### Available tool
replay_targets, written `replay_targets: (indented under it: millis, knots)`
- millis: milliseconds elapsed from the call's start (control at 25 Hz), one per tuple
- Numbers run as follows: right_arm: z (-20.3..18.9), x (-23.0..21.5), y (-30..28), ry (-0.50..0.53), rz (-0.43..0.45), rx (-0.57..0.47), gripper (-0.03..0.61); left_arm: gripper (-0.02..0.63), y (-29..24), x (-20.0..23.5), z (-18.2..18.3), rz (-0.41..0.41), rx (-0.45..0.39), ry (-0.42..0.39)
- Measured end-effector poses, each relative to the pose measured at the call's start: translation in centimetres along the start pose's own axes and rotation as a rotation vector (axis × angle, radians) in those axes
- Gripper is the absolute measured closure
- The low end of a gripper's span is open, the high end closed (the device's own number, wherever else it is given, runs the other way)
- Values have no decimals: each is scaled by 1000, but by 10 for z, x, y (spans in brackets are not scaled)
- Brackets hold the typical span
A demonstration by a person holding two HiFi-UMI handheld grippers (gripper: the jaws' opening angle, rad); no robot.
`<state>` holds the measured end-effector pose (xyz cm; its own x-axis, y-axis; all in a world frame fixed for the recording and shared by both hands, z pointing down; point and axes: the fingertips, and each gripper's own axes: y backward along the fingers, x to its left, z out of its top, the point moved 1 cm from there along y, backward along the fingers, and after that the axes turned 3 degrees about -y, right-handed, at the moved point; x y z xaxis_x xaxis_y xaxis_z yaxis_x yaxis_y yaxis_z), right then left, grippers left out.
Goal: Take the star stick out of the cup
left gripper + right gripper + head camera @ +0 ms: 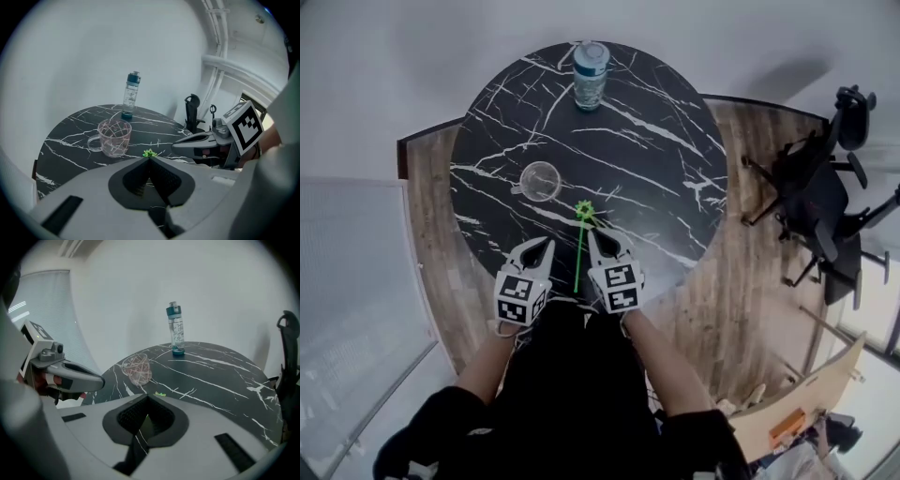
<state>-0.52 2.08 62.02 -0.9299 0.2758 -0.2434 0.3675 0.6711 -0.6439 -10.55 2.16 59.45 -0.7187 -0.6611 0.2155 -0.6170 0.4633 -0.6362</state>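
The green star stick (579, 251) lies flat on the black marble table (666, 159), its star end (584, 212) pointing away from me. The clear glass cup (540, 181) stands empty to the star's left and a little farther off. My left gripper (546, 244) is to the left of the stick and my right gripper (592, 234) to its right, both near the table's front edge. Each has its jaws shut with nothing between them. The star (149, 153) shows just past the left gripper's tips (149, 158), and the star (160, 393) lies just past the right gripper's tips (147, 397).
A water bottle (590, 75) with a teal cap stands at the table's far edge. A black tripod-like stand (811, 202) is on the wooden floor to the right. A white wall lies beyond the table.
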Motion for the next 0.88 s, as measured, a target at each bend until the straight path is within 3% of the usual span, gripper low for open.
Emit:
replay_targets:
  millis: [200, 360, 520, 880]
  knots:
    - [18, 3, 18, -17, -83, -103, 583, 614, -1, -16, -3, -65, 13, -49]
    - [28, 9, 39, -15, -98, -142, 583, 614, 4, -27, 7, -90, -10, -55]
    - [43, 12, 58, -2, -90, -187, 583, 614, 15, -29, 34, -60, -70, -82]
    - [74, 25, 104, 79, -45, -305, 583, 614, 49, -56, 80, 11, -214, -65]
